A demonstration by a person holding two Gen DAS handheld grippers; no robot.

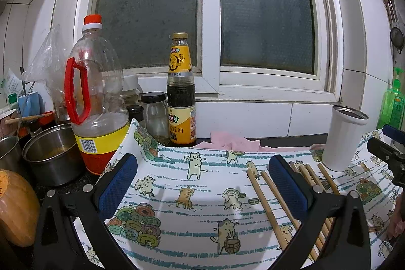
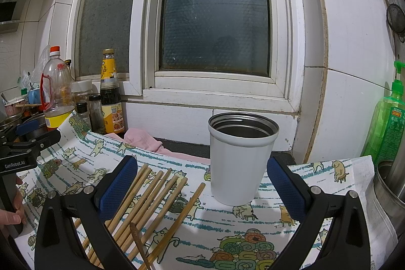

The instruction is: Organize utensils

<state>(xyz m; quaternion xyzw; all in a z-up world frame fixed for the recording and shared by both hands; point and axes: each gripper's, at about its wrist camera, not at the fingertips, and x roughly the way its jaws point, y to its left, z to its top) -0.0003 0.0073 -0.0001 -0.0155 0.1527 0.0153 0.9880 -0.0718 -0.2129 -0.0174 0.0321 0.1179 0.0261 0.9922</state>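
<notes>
Several wooden chopsticks [image 2: 152,199] lie side by side on a cat-print cloth [image 2: 253,232], left of a white steel-lined cup [image 2: 240,158] that stands upright and looks empty. In the left wrist view the chopsticks [image 1: 273,204] lie at the right and the cup [image 1: 341,138] stands beyond them. My left gripper [image 1: 202,184] is open and empty above the cloth [image 1: 197,181]. My right gripper [image 2: 202,184] is open and empty, with the chopsticks by its left finger and the cup between its fingertips, further back.
An oil bottle [image 1: 96,98], an oyster sauce bottle [image 1: 181,92], jars and steel pots [image 1: 50,156] crowd the left. A pink rag [image 1: 235,141] lies behind the cloth. A green soap bottle [image 2: 387,123] and a steel pot [image 2: 389,194] stand at the right. The window wall is close behind.
</notes>
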